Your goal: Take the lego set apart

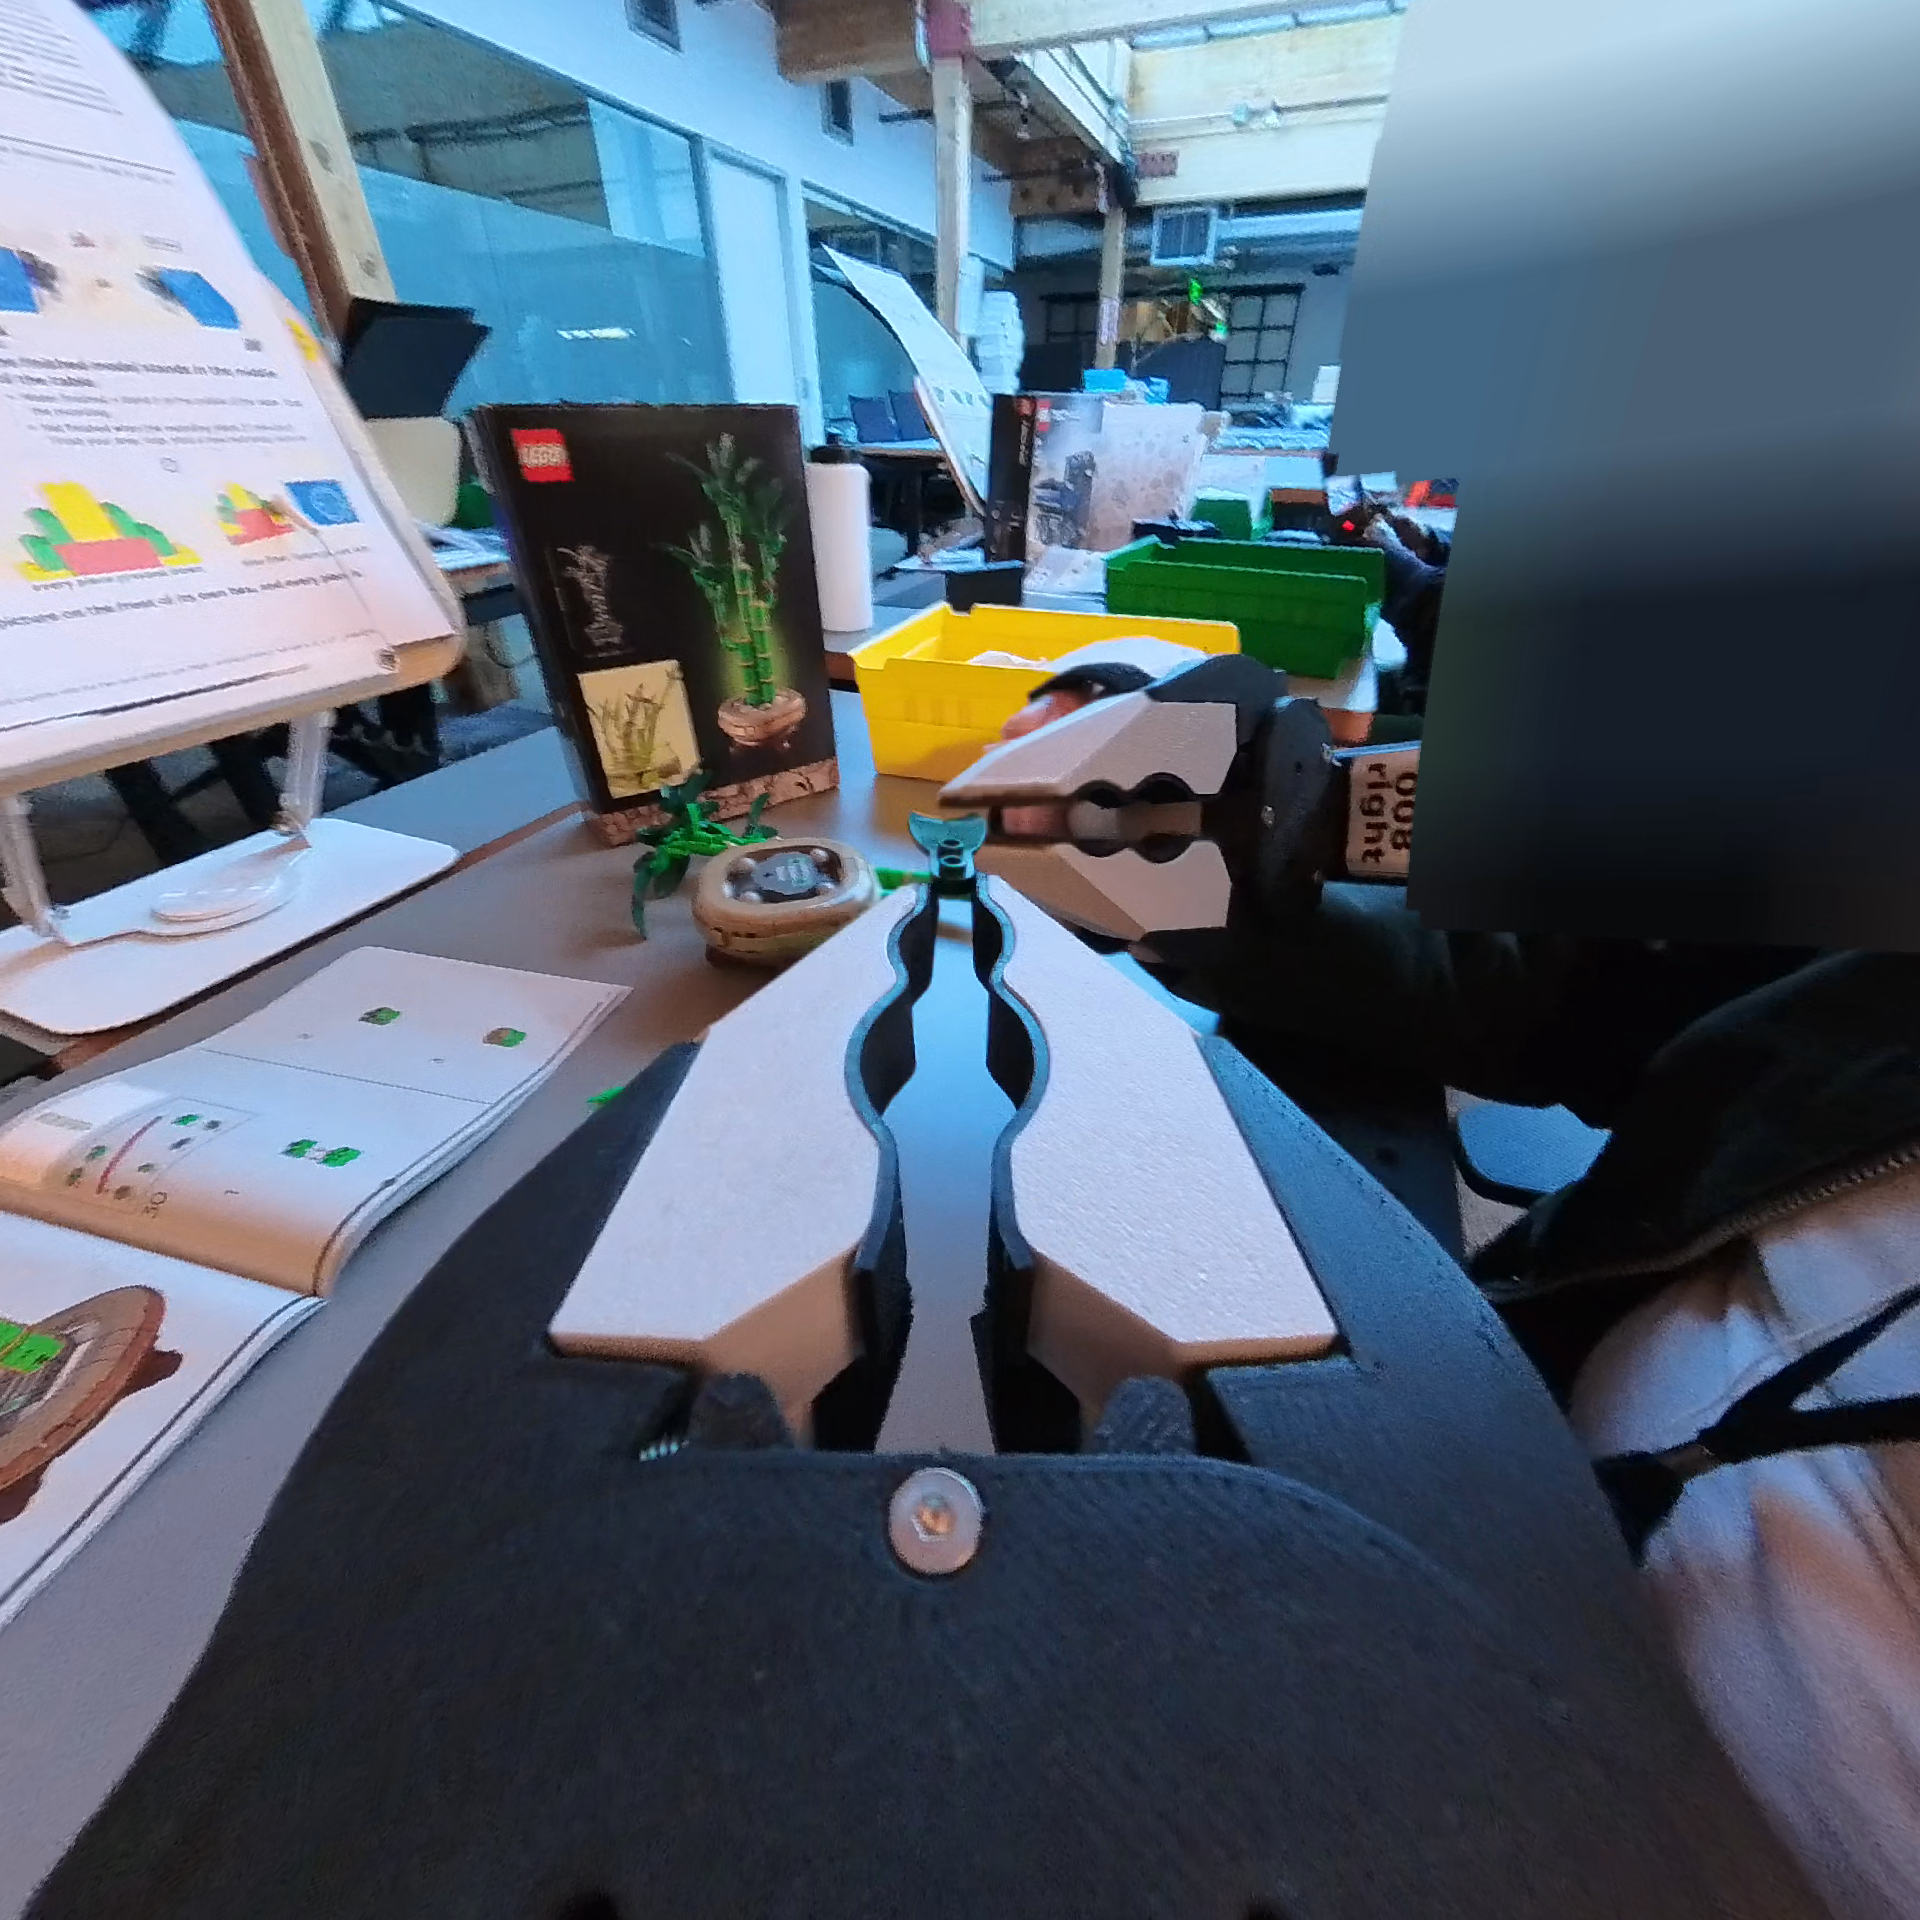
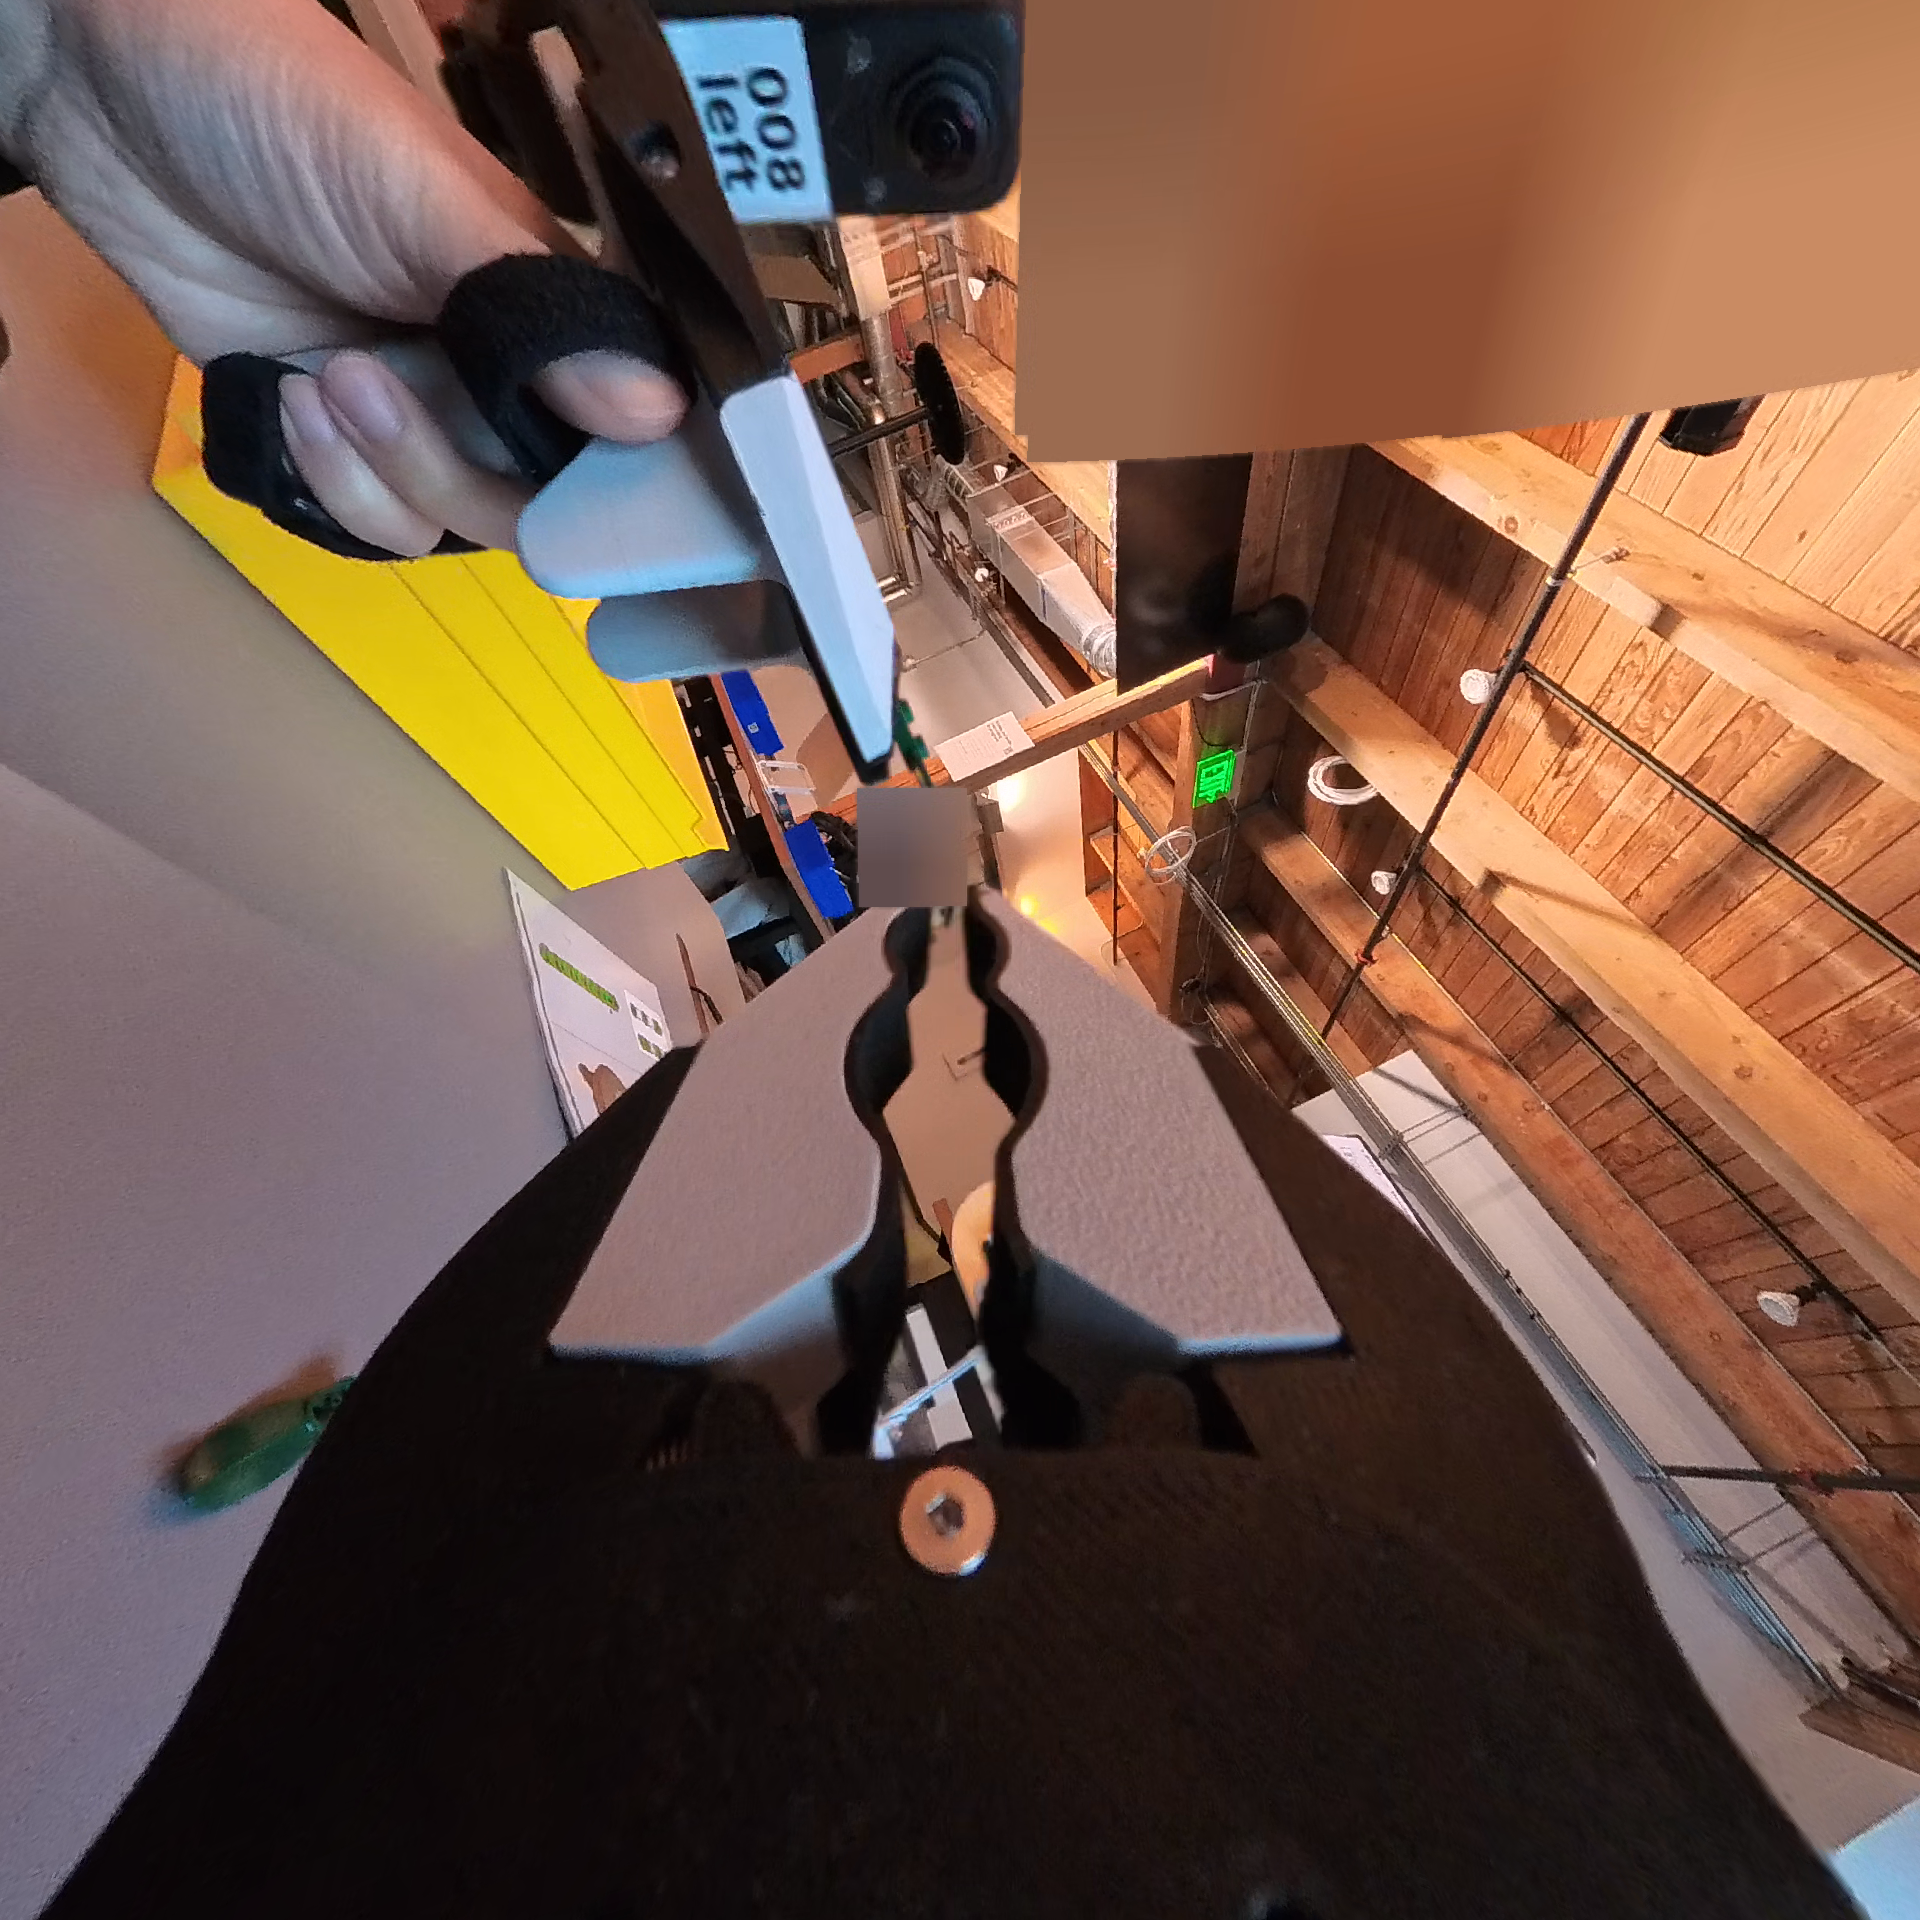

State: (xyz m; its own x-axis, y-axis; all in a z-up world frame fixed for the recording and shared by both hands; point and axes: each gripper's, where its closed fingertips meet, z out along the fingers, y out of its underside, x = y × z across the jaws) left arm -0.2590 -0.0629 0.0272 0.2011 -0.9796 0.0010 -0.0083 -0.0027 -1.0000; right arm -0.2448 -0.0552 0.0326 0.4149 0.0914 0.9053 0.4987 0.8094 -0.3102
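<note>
- Between the tips of the left gripper [image 1: 948,883], a small dark-green lego piece [image 1: 948,854] sat pinched, its teal leaf-like top standing just above the fingertips.
- Just right of that piece, the right gripper [image 1: 961,810] pointed in sideways, its tips nearly shut and touching or almost touching the piece; whether it actually held anything could not be told, and in its own view a blurred patch covered the tips [image 2: 940,914].
- Beyond the left tips, on the table [image 1: 540,894], lay the round tan lego base [image 1: 784,894], with a green leafy sprig [image 1: 691,831] just left of it.
- Behind those stood the dark lego box [image 1: 665,603].
- Farther right sat a yellow bin [image 1: 935,686], and a green bin [image 1: 1247,592] behind it.
- To the left, an open booklet [image 1: 312,1101] lay flat on the table, with a sheet on a white stand [image 1: 208,883] above it.
- Left of the right gripper's body, a loose green leaf piece [image 2: 255,1444] lay on the table.
</note>
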